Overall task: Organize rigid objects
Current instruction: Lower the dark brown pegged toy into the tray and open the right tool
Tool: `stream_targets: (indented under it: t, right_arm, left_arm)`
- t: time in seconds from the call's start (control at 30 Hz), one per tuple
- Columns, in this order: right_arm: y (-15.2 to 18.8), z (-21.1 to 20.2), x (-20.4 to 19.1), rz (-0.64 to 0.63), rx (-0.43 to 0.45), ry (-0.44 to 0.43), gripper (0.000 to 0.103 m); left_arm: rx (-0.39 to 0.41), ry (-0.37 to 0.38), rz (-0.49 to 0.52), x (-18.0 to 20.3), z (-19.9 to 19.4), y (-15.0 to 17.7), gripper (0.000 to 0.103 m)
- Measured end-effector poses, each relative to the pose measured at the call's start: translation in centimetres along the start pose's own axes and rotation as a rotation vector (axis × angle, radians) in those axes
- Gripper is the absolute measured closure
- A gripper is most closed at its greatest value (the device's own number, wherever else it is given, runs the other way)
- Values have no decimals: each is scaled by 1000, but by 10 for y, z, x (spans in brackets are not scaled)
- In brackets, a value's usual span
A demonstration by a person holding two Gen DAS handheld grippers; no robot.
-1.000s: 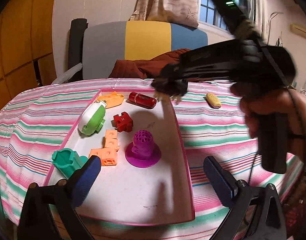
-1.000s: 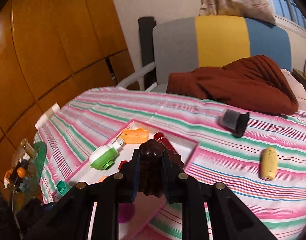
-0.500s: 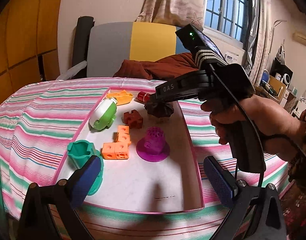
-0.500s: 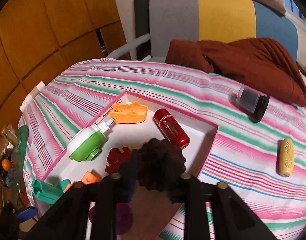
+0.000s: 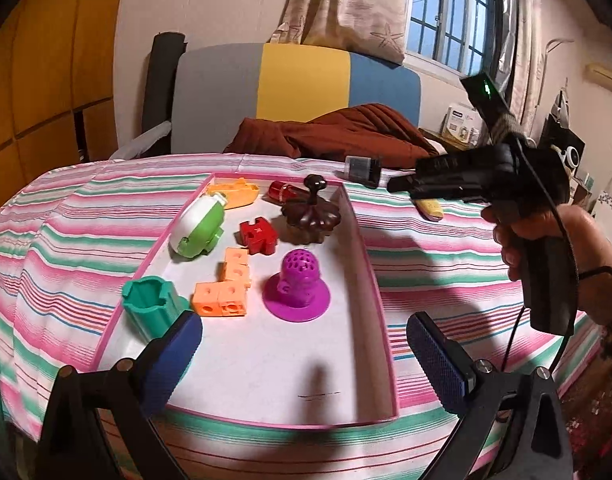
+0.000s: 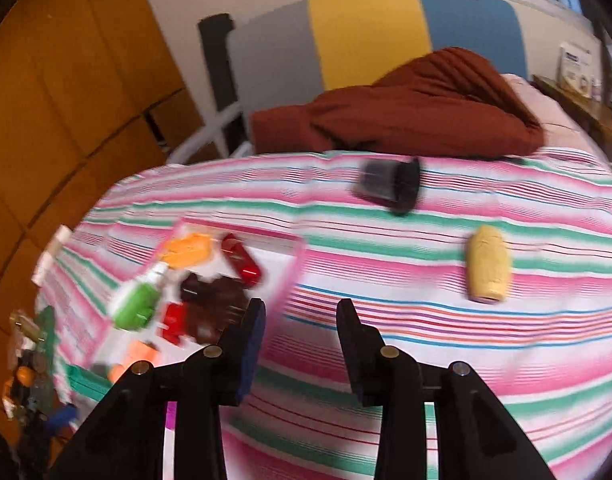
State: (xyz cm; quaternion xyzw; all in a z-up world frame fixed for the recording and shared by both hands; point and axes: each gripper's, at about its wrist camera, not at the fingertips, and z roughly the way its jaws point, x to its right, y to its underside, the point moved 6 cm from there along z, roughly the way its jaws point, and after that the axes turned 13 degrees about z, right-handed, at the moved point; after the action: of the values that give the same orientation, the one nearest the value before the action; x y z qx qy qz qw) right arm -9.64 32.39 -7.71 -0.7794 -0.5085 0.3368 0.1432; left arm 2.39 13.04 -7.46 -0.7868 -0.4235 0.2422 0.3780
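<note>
A white tray with a pink rim (image 5: pixel 370 280) lies on the striped cloth. In it stand a dark brown scalloped lid with a knob (image 5: pixel 312 216) (image 6: pixel 209 304), a red capsule (image 5: pixel 283 191), an orange boat (image 5: pixel 235 194), a green-and-white piece (image 5: pixel 199 228), a red block (image 5: pixel 257 236), orange cubes (image 5: pixel 225 288), a purple strainer (image 5: pixel 297 284) and a teal cup (image 5: pixel 151 304). My left gripper (image 5: pixel 303 344) hangs open over the tray's near end, holding nothing. My right gripper (image 6: pixel 301 312) (image 5: pixel 402 188) is right of the tray, its jaws opening with nothing between them.
On the cloth right of the tray lie a yellow piece (image 6: pixel 488 266) and a dark cup on its side (image 6: pixel 390 184). A rust-brown cloth (image 6: pixel 406 112) is heaped on the seat behind. A wooden cupboard (image 6: pixel 65 100) stands at left.
The right gripper brought the brown lid down into the tray's far right corner, let it go and drew back to the right with its jaws parting. The left gripper stayed put.
</note>
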Motion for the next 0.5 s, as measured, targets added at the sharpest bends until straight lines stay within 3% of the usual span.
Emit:
stream_targets:
  t: [0.17, 0.37, 0.5]
  right_arm:
    - [5, 1, 51, 97, -41, 115, 67]
    - [0, -11, 114, 305, -53, 179, 66]
    - [-7, -16, 135, 349, -45, 200, 66]
  left_arm:
    - [0, 38, 35, 14, 1, -3, 0]
    - [-5, 60, 85, 32, 3, -7, 0]
    - [-13, 66, 108, 39, 6, -7, 0]
